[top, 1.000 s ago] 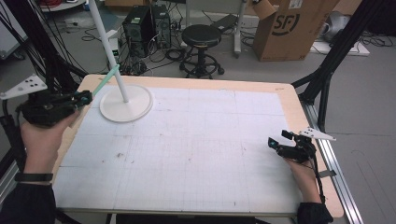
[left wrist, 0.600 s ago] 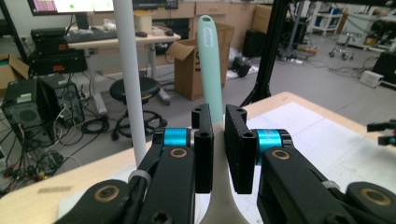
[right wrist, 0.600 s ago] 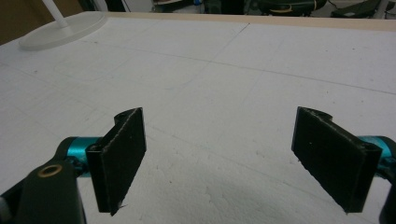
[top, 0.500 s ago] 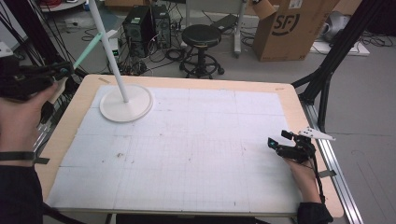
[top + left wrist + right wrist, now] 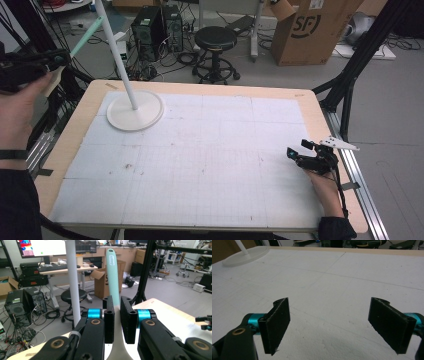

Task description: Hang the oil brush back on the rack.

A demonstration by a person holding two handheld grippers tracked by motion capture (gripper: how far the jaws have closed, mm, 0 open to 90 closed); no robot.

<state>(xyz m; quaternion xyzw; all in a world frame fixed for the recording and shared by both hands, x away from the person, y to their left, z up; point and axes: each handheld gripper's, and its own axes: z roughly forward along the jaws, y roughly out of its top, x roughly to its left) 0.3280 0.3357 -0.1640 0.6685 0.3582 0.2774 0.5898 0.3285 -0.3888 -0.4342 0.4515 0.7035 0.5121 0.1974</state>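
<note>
At frame top, mint spatula (image 5: 112, 272) tip cut off.

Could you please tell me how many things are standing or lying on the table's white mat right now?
1: the white stand at the mat's far left corner. The green tool is held aloft in the left gripper.

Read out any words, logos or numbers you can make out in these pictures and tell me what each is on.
"SF": on the cardboard box on the floor beyond the table.
Small label near the tip of the mint green handle held in the left claw: too blurred to read.
Monitor on the desk behind: contents too blurred to read.
</note>
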